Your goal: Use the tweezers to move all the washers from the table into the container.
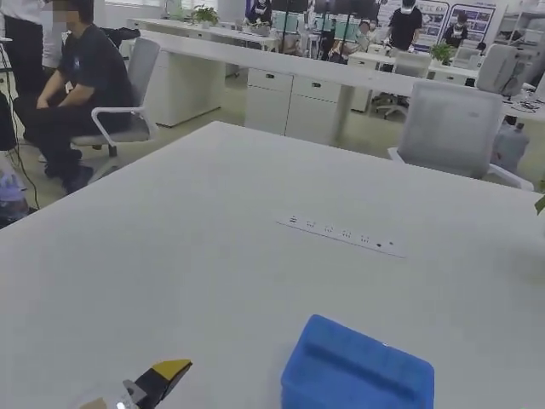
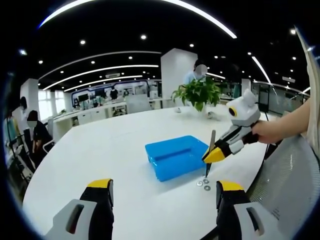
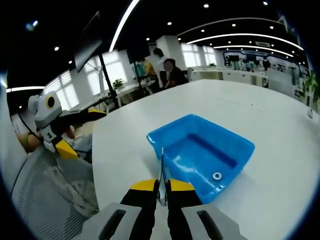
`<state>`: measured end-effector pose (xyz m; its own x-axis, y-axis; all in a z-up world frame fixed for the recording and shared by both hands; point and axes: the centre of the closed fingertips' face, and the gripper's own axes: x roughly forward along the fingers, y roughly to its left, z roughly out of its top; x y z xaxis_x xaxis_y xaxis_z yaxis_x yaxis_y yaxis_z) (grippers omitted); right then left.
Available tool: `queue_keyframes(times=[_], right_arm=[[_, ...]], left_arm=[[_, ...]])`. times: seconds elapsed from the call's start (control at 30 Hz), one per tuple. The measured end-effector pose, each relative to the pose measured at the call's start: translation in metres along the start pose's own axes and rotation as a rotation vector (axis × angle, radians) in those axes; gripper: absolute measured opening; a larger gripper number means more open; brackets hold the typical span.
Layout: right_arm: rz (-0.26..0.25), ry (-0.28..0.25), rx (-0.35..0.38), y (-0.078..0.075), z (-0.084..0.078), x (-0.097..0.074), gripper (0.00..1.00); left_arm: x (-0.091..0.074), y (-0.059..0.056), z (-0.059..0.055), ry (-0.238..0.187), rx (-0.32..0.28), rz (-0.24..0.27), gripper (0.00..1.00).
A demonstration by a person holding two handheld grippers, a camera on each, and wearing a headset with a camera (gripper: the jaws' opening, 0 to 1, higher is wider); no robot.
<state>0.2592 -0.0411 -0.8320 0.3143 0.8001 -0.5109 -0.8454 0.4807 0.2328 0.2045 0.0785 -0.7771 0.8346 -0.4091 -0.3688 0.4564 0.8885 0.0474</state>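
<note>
The blue container [image 3: 200,152] sits on the white table and holds one washer [image 3: 216,176] near its front wall. My right gripper [image 3: 161,186] is shut on the thin metal tweezers [image 3: 161,165], which point toward the container's near corner. In the left gripper view, the right gripper [image 2: 214,155] holds the tweezers [image 2: 210,150] tip-down just above a few washers [image 2: 203,185] lying beside the container [image 2: 177,156]. My left gripper [image 2: 165,192] is open and holds nothing. A gripper's yellow tip [image 1: 170,371] shows left of the container [image 1: 358,371].
A power strip [image 1: 341,234] is set into the table [image 1: 213,239] beyond the container. A mesh chair back [image 3: 45,190] stands close by the table edge. A potted plant [image 2: 199,92] is at the table's far end. People sit and stand at other desks.
</note>
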Motion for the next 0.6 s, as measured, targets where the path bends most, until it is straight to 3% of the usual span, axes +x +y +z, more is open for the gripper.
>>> queue_keyframes(times=[0.6], right_arm=[[0.029,0.019,-0.056,0.0069,-0.0014,0.0016,0.04]], left_arm=[[0.0004,0.0001,-0.001,0.005,0.006,0.001,0.85]])
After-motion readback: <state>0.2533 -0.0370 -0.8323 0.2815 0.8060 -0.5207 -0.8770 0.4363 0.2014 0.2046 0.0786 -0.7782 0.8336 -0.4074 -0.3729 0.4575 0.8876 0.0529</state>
